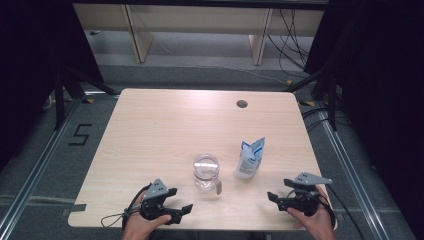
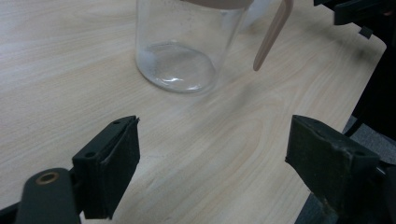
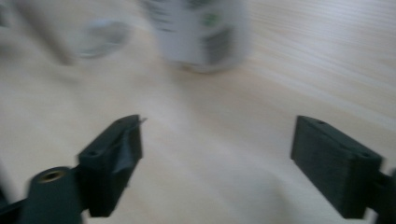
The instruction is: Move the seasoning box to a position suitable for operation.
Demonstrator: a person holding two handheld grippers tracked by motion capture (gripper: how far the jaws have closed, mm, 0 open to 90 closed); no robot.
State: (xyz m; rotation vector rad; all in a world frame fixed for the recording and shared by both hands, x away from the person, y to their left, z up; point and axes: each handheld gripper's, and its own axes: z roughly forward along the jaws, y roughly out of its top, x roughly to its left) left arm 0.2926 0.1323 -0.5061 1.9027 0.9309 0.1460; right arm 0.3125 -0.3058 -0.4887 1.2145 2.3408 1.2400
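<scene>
Ahead of the left gripper (image 1: 181, 200), whose fingers (image 2: 109, 168) stand released, sits the jar (image 1: 206, 171); the pouch (image 1: 249, 159) stands upright ahead of the right gripper (image 1: 278, 198), also released. Both rest at the desk (image 1: 150, 130) edge, nothing held: the reach looks about to start, and each hand needs to advance.

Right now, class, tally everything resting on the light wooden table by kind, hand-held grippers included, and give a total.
Clear glass jug with a beige handle: 1
White and blue stand-up pouch: 1
Black two-jaw grippers, both open and empty: 2, the left gripper and the right gripper
Total: 4
</scene>
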